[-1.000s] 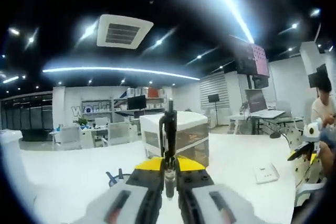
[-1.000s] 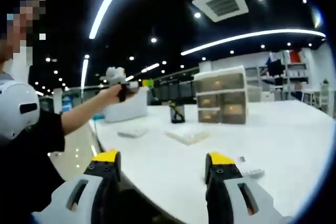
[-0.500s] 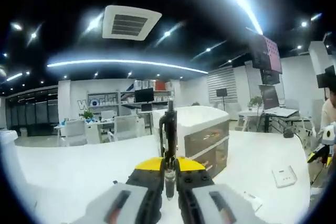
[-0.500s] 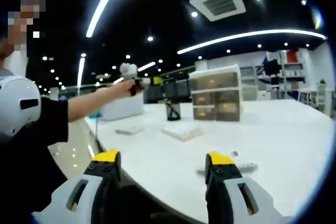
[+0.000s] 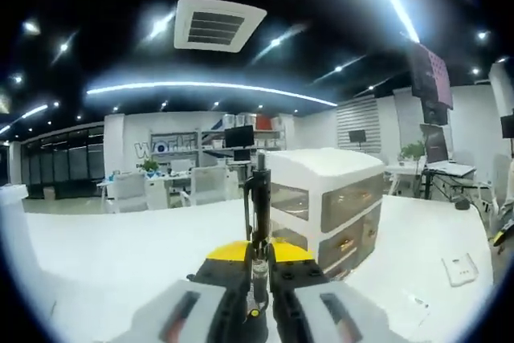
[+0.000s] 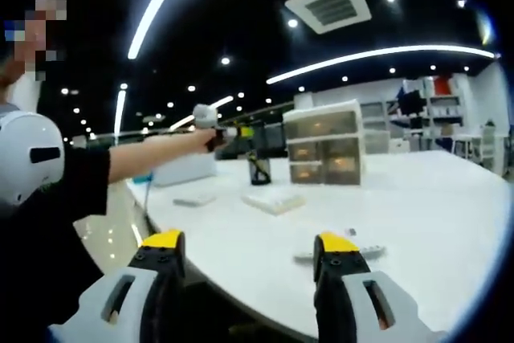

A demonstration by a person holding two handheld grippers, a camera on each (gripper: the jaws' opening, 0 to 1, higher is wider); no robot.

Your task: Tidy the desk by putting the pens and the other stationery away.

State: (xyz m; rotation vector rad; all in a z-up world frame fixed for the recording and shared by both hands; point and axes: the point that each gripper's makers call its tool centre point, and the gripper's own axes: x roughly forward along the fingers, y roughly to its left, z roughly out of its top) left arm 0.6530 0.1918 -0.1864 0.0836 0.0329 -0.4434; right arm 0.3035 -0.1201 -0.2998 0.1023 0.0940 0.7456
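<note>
Two tools in play. Left tool [image 5: 257, 299] is clenched on a dark pen [image 5: 257, 206], which stands upright between its jaws with the tip pointing away from the camera; in the right gripper view the same tool [image 6: 229, 132] is held out at arm's length over the table's far side, close above a dark mesh pen cup [image 6: 257, 168]. Right tool [image 6: 245, 267] is released, jaws wide apart, nothing between them, hovering at the table's near edge. White table [image 6: 418, 198] carries a drawer unit [image 5: 325, 214] with translucent drawers just beside the cup, a flat clear case [image 6: 273, 201] nearer the middle, and a small flat item [image 6: 341, 253] near the near edge, too blurred to identify. White card-like object [image 5: 459, 268] lies toward the table's right edge in the left gripper view.
</note>
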